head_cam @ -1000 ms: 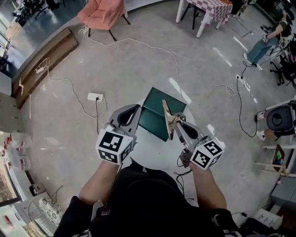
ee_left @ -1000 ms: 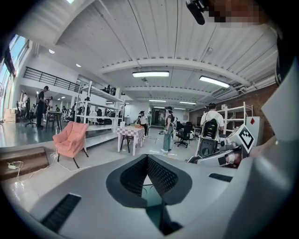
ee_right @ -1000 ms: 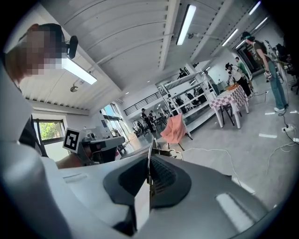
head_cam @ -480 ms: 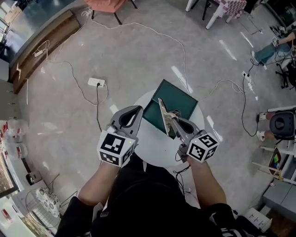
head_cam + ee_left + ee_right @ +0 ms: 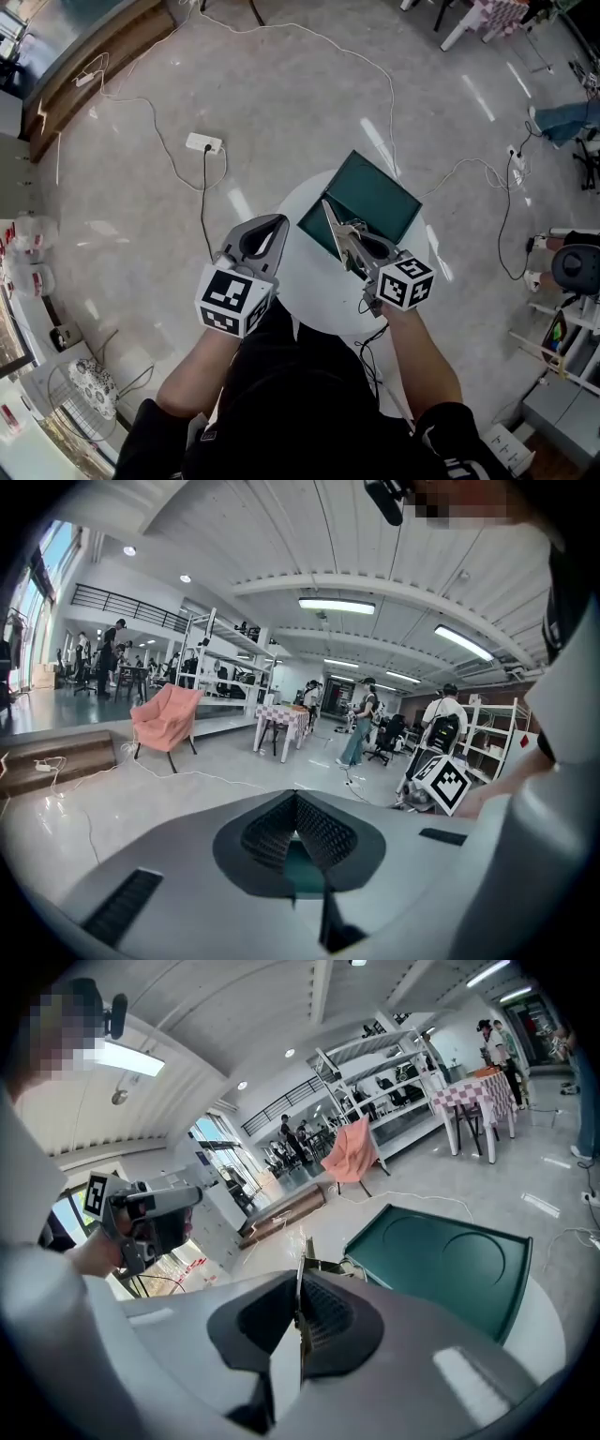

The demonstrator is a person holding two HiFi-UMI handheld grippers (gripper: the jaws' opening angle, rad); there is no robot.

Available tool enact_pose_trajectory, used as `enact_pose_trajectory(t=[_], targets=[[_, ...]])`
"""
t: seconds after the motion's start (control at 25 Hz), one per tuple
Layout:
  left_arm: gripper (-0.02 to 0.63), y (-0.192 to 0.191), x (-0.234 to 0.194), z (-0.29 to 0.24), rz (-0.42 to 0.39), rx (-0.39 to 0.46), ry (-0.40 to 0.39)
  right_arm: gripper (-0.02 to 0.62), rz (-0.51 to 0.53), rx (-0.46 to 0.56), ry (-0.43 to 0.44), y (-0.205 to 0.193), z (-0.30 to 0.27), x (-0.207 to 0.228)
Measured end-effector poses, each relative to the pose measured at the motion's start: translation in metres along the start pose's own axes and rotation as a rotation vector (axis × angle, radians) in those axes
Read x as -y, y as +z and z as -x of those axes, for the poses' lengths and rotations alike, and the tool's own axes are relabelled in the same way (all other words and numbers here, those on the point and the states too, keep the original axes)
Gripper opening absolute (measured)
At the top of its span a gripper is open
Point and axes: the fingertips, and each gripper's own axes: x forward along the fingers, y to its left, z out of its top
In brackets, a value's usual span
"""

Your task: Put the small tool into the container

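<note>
A dark green tray [image 5: 375, 192] lies on the far side of a small round white table [image 5: 300, 295]. My right gripper [image 5: 349, 236] is shut on a thin metal tool [image 5: 334, 228]. The tool's blade stands up and forward from the jaws, over the tray's near-left edge. In the right gripper view the tool [image 5: 300, 1283] shows edge-on between the pads, with the tray [image 5: 450, 1260] just ahead to the right. My left gripper [image 5: 280, 223] hovers at the table's left edge, jaws together with nothing in them. It also appears as the left gripper [image 5: 141, 1213] in the right gripper view.
A power strip [image 5: 203, 142] and white cables [image 5: 309, 37] trail over the grey floor beyond the table. Shelves and boxes [image 5: 562, 337] stand to the right. A pink armchair [image 5: 164, 719] and a checked table [image 5: 281, 722] stand further off, with people at the back.
Both grippers have sunk towards the table. The right one has carried the tool down and nearer the tray's near edge. The jaws look unchanged.
</note>
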Motion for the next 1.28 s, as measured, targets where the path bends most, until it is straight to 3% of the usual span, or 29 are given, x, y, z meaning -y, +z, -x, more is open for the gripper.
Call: enact_pose_trajectory(t=[0.36,1.16,1.28], targets=[[0.006,-0.012,-0.003,-0.005,0.010,-0.034,-0.007,0.020,0.045,-0.122,-0.045,-0.034,-0.029,0.039],[0.005,-0.018,0.004,0.005,-0.003,-0.060,-0.020,0.026,-0.003,-0.281,-0.109,-0.084,-0.062,0.075],[0.006,-0.016,0.004,0.004,-0.005,-0.060,-0.020,0.117,-0.021,-0.311,-0.158,-0.086,-0.058,0.087]])
